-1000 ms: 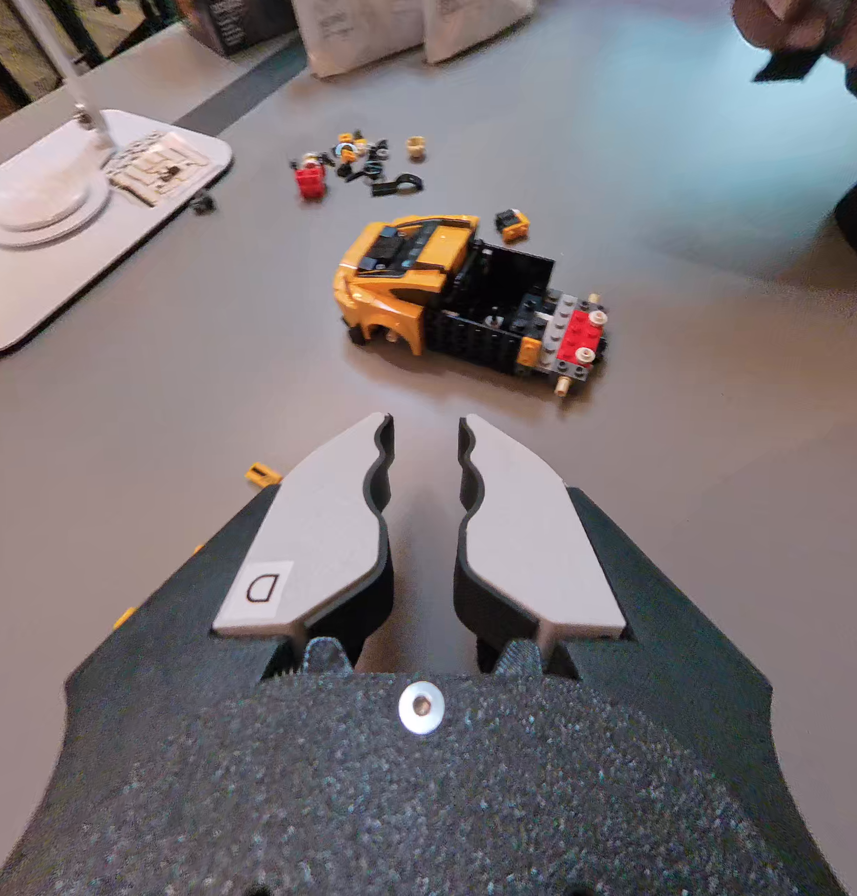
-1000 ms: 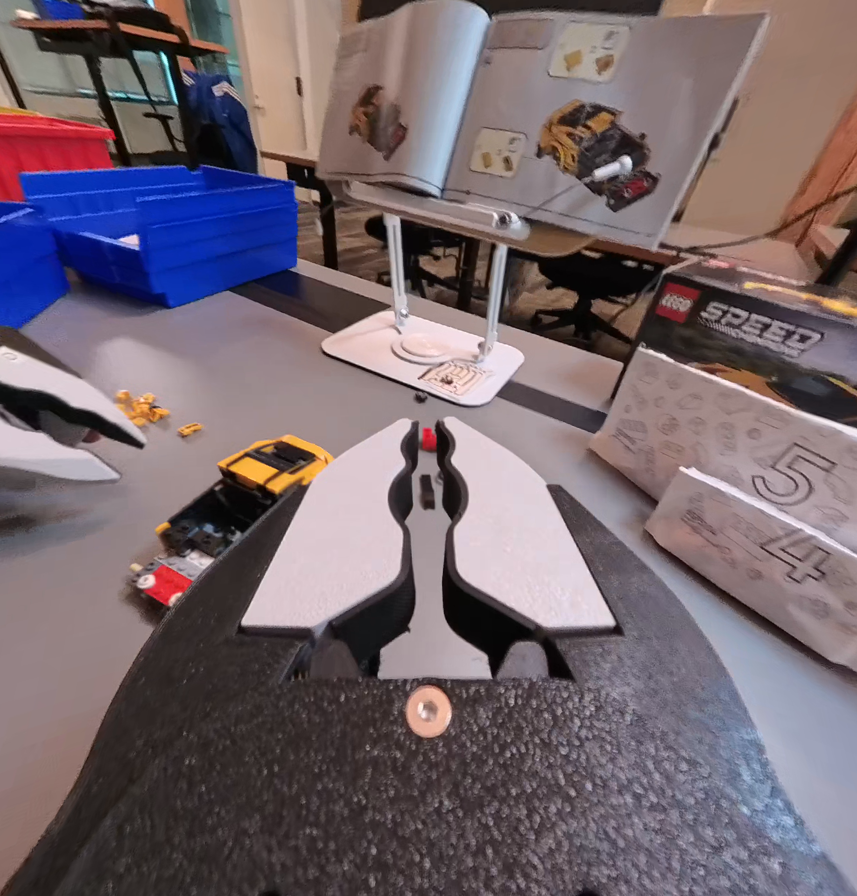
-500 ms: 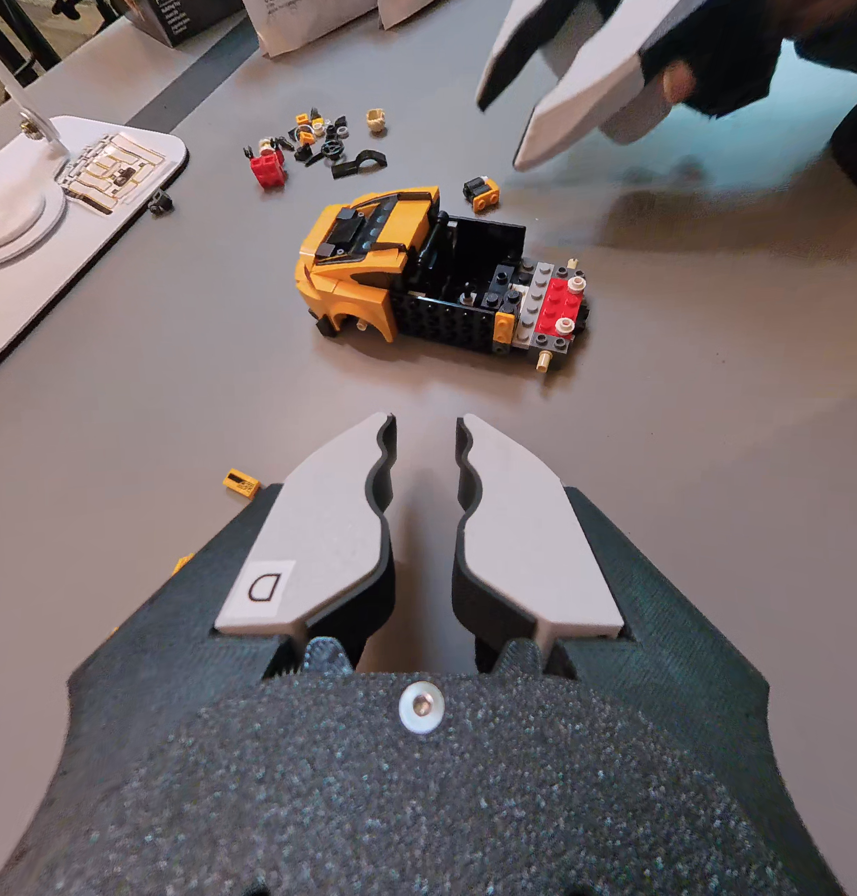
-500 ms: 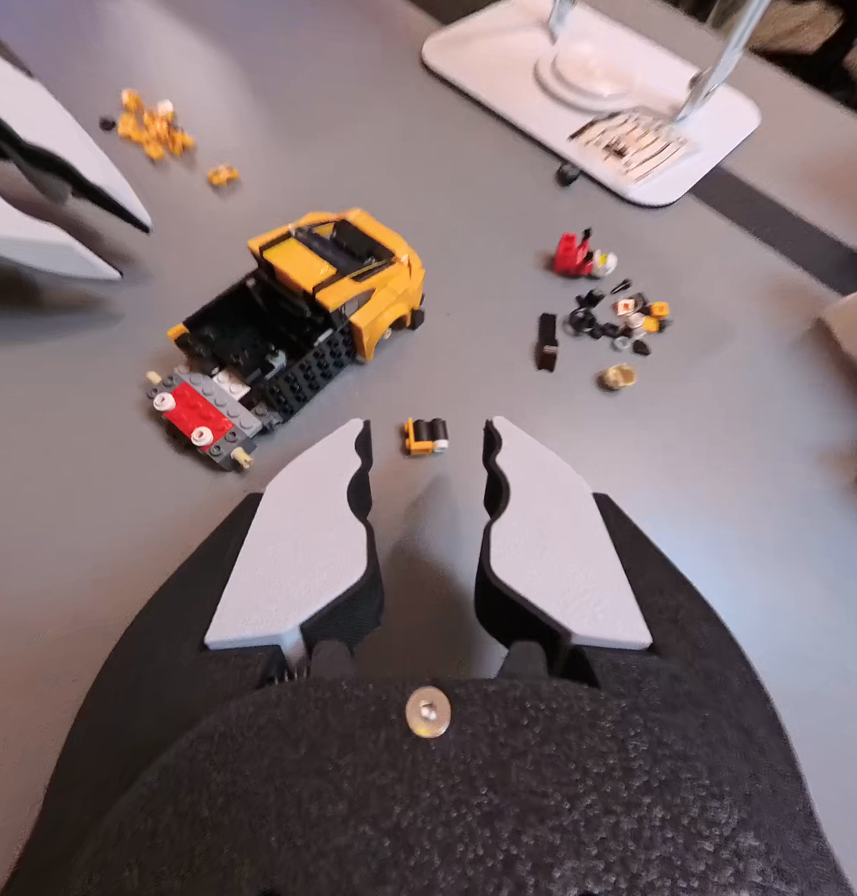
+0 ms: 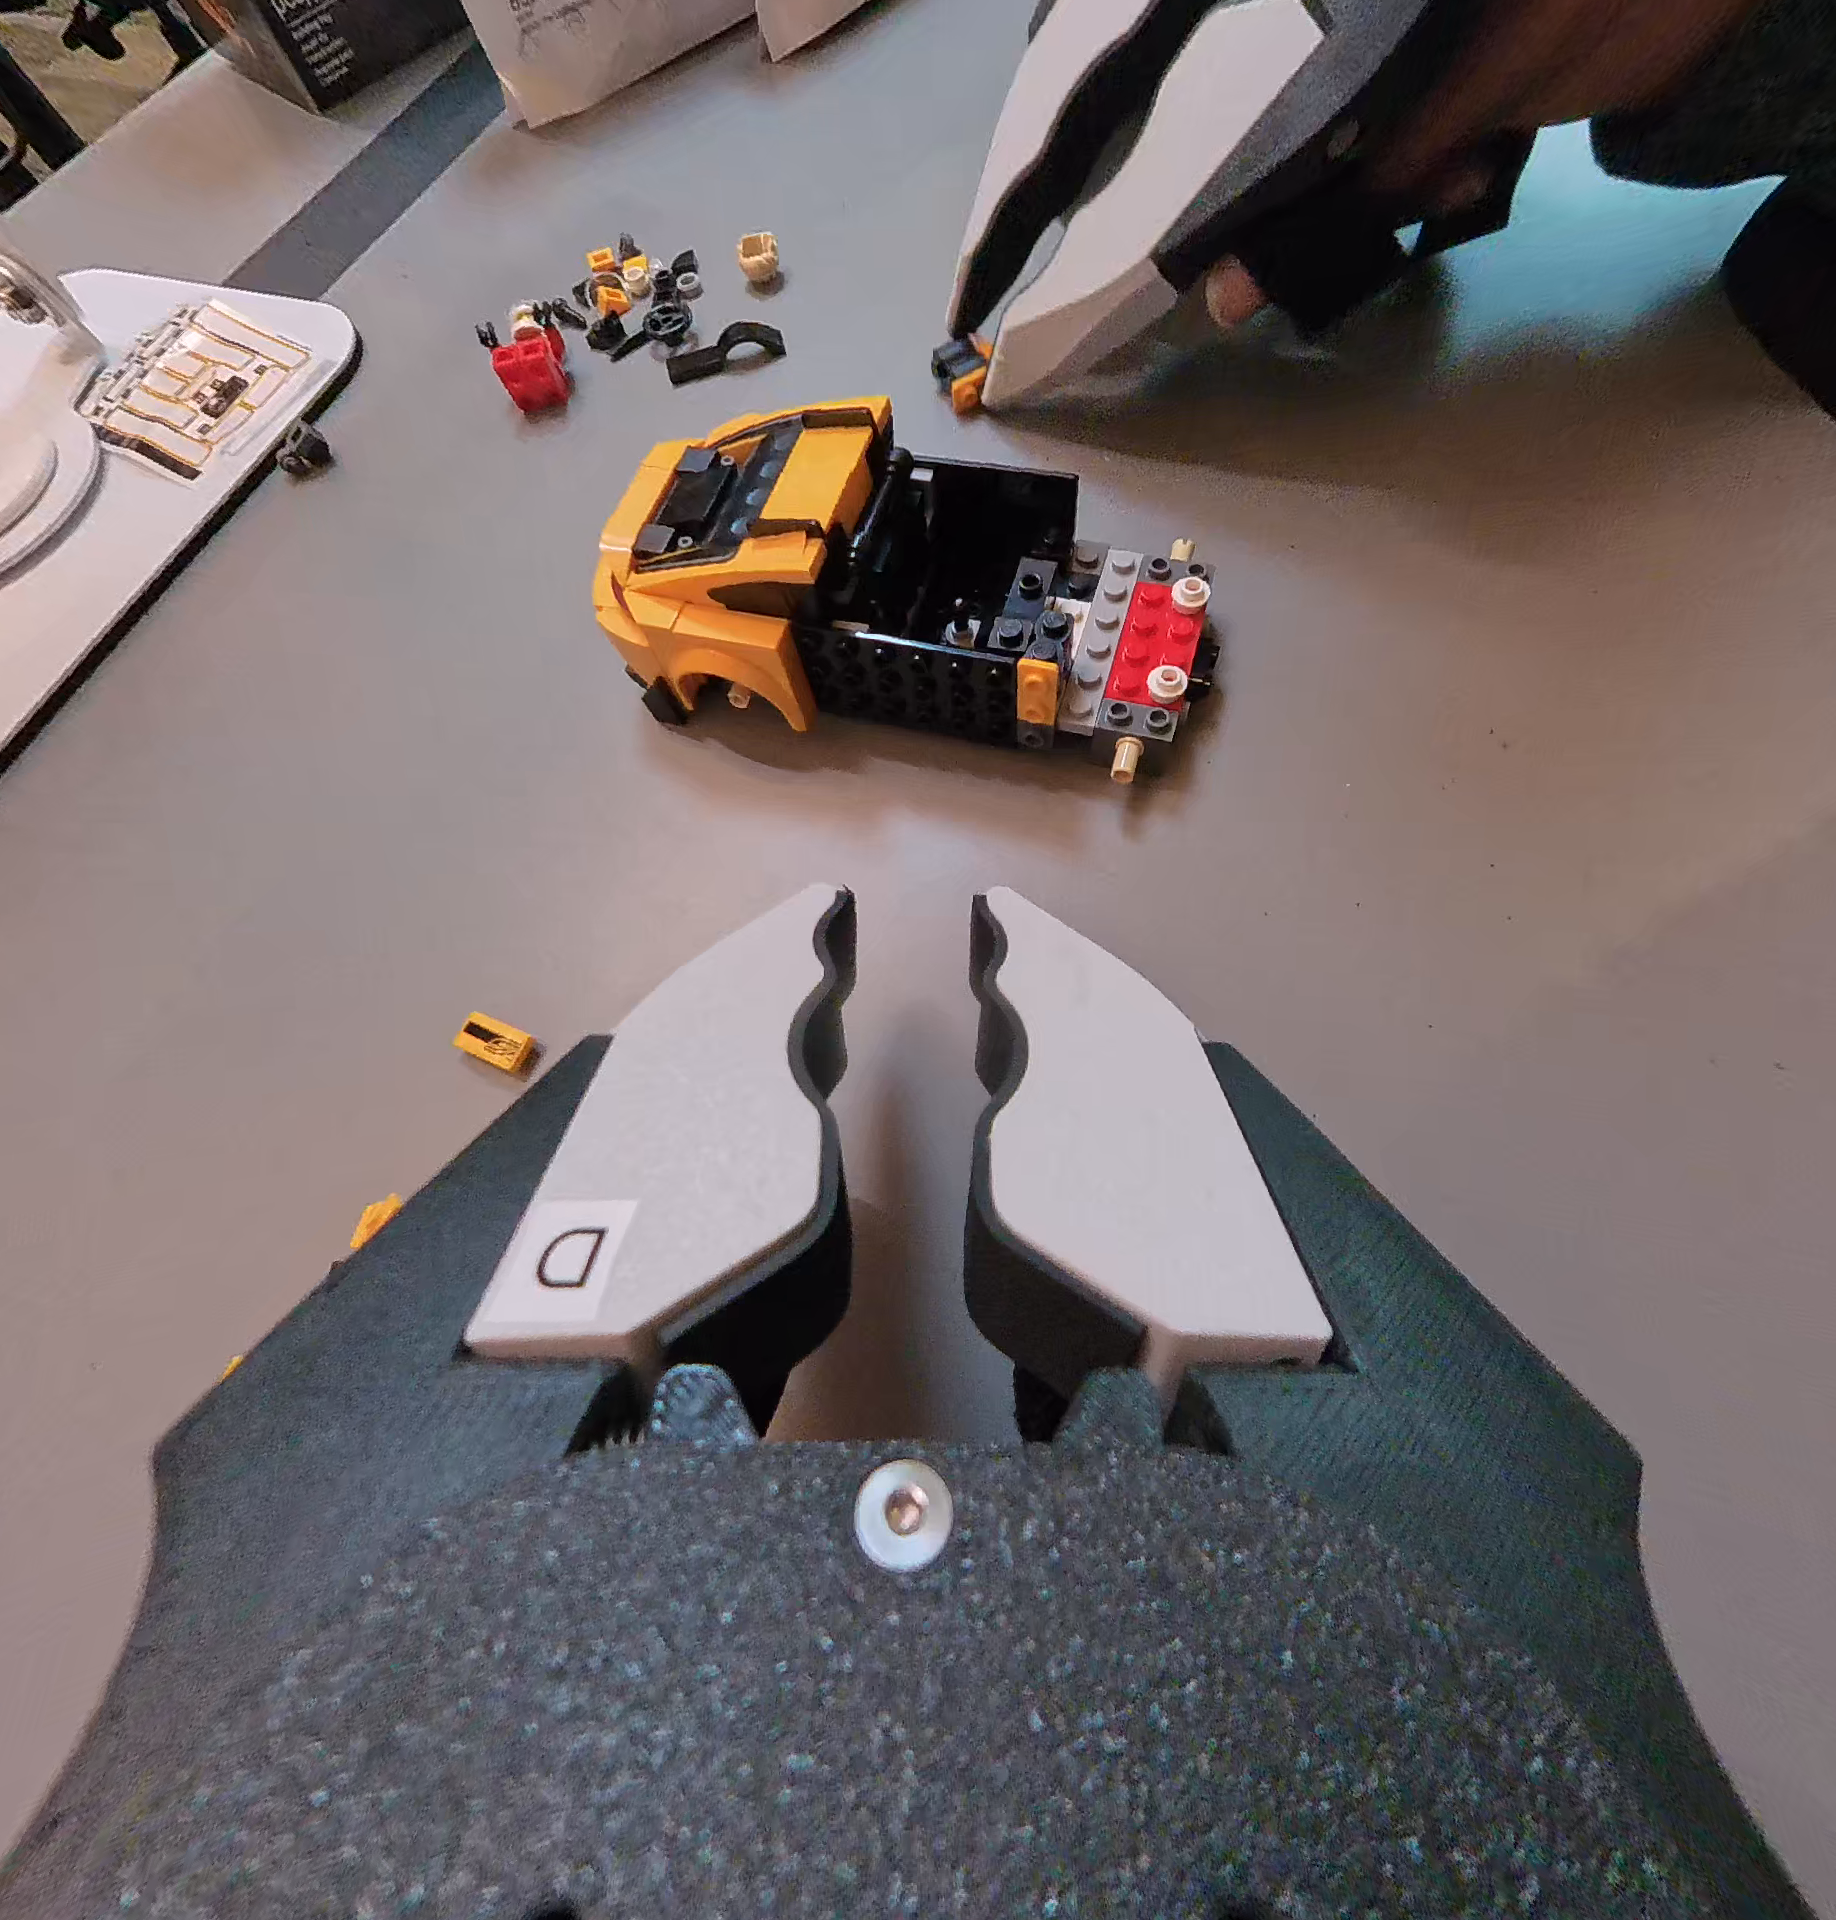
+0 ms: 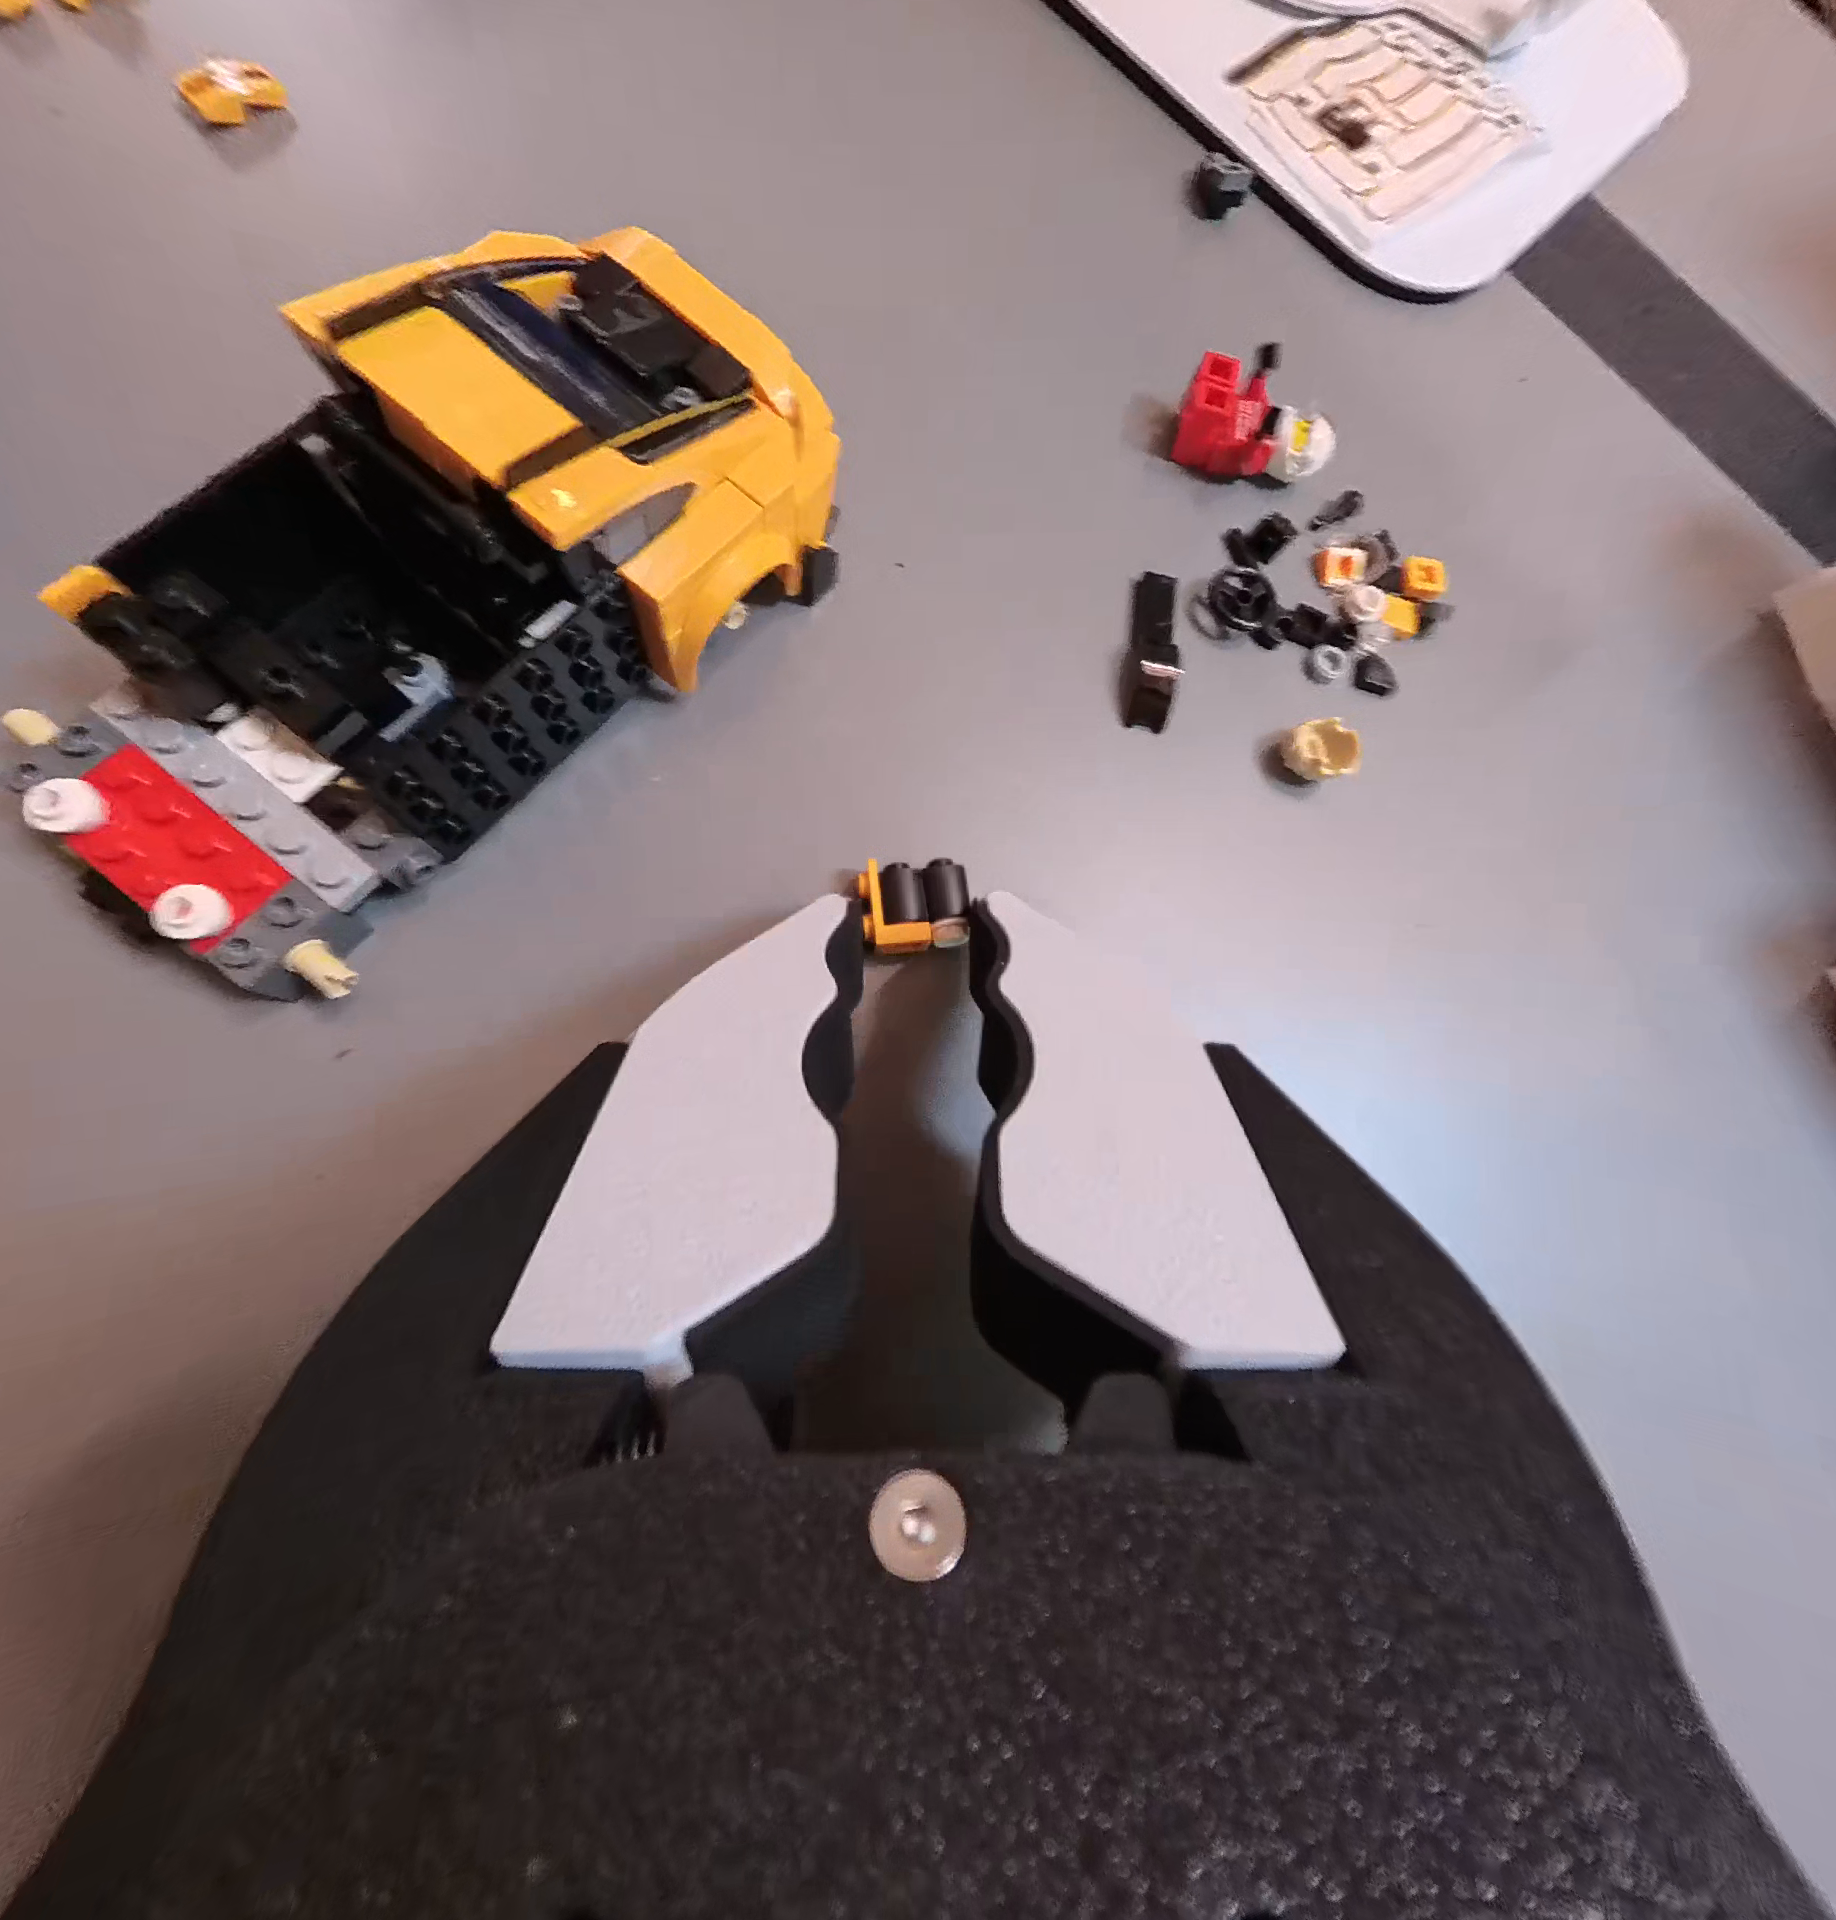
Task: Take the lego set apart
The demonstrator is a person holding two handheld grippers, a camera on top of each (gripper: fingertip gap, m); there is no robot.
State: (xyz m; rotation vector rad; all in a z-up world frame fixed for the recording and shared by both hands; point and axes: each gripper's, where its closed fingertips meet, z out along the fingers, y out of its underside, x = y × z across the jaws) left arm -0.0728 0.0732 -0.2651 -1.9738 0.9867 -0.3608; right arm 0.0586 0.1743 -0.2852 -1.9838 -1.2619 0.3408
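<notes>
The toy car [image 5: 893,592] sits half built in the middle of the grey worktop [image 5: 1413,935], yellow front on, red plate at its back. A little yellow and black piece [image 6: 909,904] lies near it, right between the tips of my right tool [image 6: 912,914], which is open around it. My left tool [image 5: 912,914] is open and empty, pointing at the car. A pile of small bits [image 6: 1309,592] lies beside the car.
</notes>
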